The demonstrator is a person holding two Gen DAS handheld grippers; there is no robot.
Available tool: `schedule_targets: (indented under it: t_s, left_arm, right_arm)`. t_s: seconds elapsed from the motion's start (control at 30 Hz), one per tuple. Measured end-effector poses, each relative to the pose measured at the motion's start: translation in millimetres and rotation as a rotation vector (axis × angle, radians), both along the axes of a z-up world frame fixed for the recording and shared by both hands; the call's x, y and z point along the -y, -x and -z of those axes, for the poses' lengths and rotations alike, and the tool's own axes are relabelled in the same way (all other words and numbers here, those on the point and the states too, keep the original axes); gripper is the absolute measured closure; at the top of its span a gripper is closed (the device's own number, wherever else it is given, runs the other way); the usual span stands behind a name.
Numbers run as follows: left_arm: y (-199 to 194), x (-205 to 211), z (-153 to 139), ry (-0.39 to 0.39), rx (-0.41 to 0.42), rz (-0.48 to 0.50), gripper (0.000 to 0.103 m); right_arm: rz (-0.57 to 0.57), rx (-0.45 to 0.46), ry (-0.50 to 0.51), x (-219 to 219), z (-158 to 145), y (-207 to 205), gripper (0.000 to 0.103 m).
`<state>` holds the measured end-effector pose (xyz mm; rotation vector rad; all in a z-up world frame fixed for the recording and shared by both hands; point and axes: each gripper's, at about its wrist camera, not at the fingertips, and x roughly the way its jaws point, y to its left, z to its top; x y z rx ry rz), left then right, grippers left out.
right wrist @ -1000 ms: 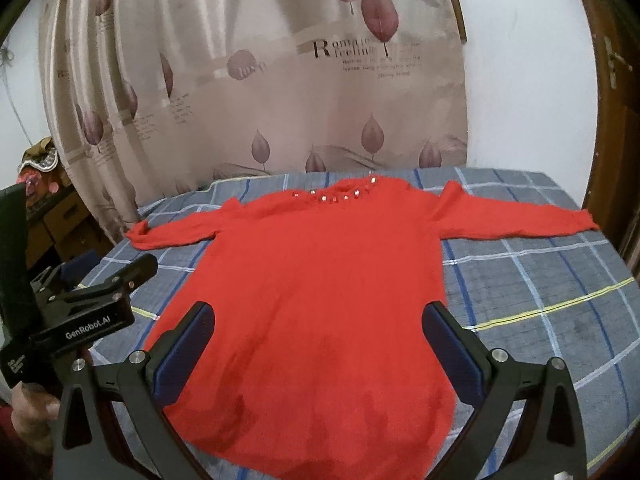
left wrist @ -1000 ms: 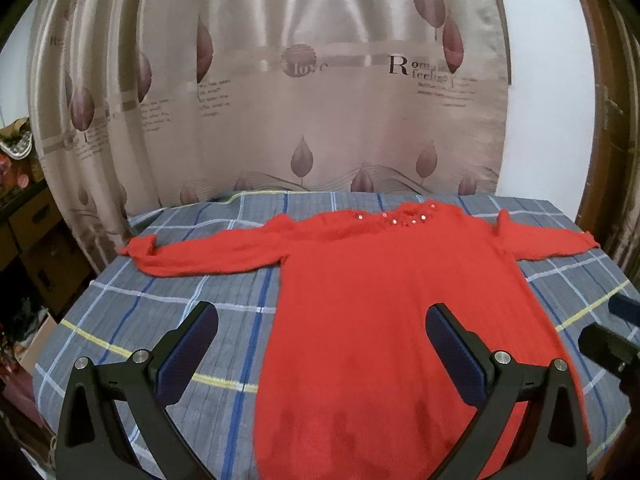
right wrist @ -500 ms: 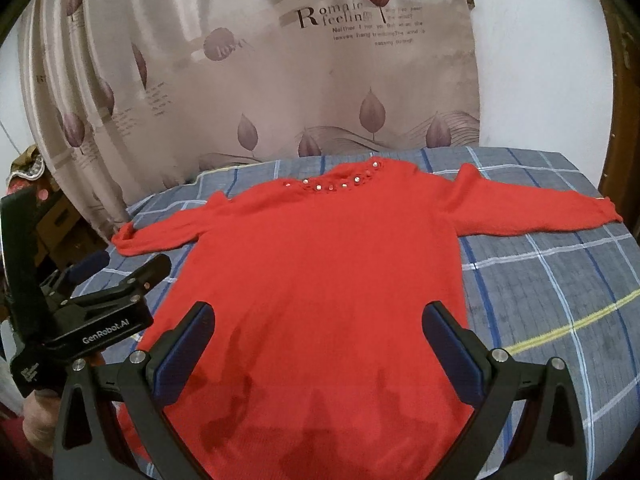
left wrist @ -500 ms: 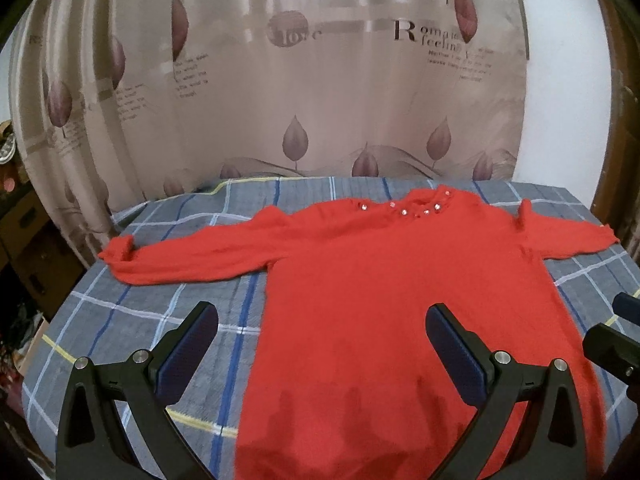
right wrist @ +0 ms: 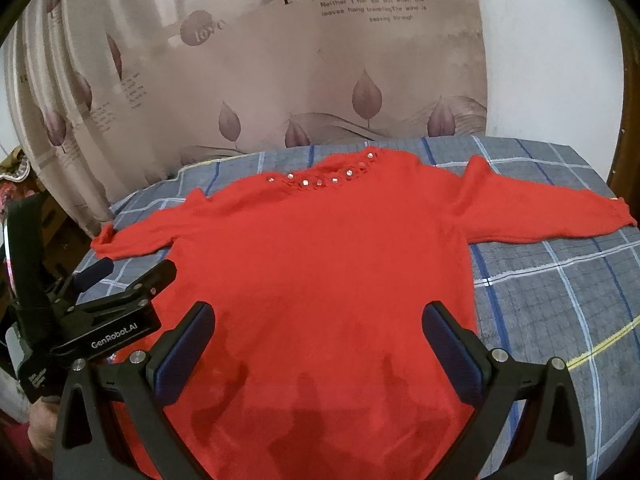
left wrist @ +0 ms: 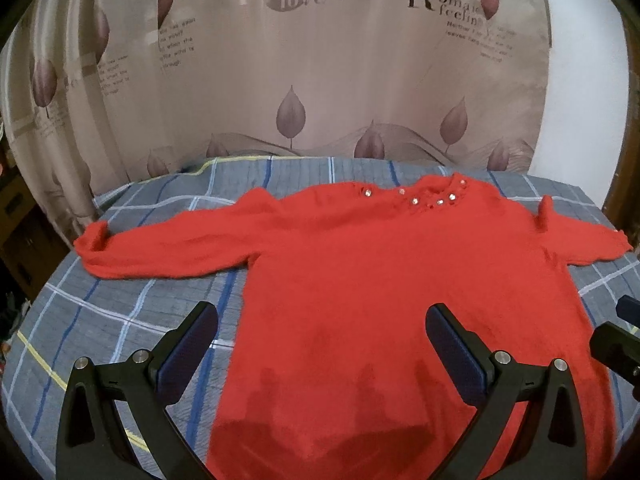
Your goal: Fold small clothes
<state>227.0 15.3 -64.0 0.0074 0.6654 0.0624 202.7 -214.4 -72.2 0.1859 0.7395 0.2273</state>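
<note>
A small red sweater [left wrist: 380,264] with shiny studs at the collar lies flat on the plaid-covered table [left wrist: 120,312], both sleeves spread out sideways; it also shows in the right wrist view [right wrist: 320,264]. My left gripper [left wrist: 320,332] is open and empty, hovering above the sweater's lower left part. My right gripper [right wrist: 316,332] is open and empty above the sweater's lower middle. The left gripper also shows at the left of the right wrist view [right wrist: 132,284], beside the sweater's left edge.
A beige curtain [left wrist: 320,80] with leaf prints hangs behind the table. A white wall [right wrist: 552,60] and a dark wooden frame [right wrist: 628,128] stand at the right. Cluttered shelves [left wrist: 12,208] sit at the far left. The grey plaid cloth [right wrist: 560,300] shows right of the sweater.
Both grippers have moved forward over the sweater, which now looks larger and closer. Both stay open. The sweater has not moved.
</note>
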Motion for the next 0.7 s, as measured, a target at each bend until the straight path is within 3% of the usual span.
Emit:
schedule_targets:
  t_s: [0.7]
  left_arm:
    - [-20.7,12.9,30.5,-0.05,-0.059,-0.007,0.0]
  right_arm:
    - [0.072,-0.038,0.016,39.6,21.1,-20.4,0.0]
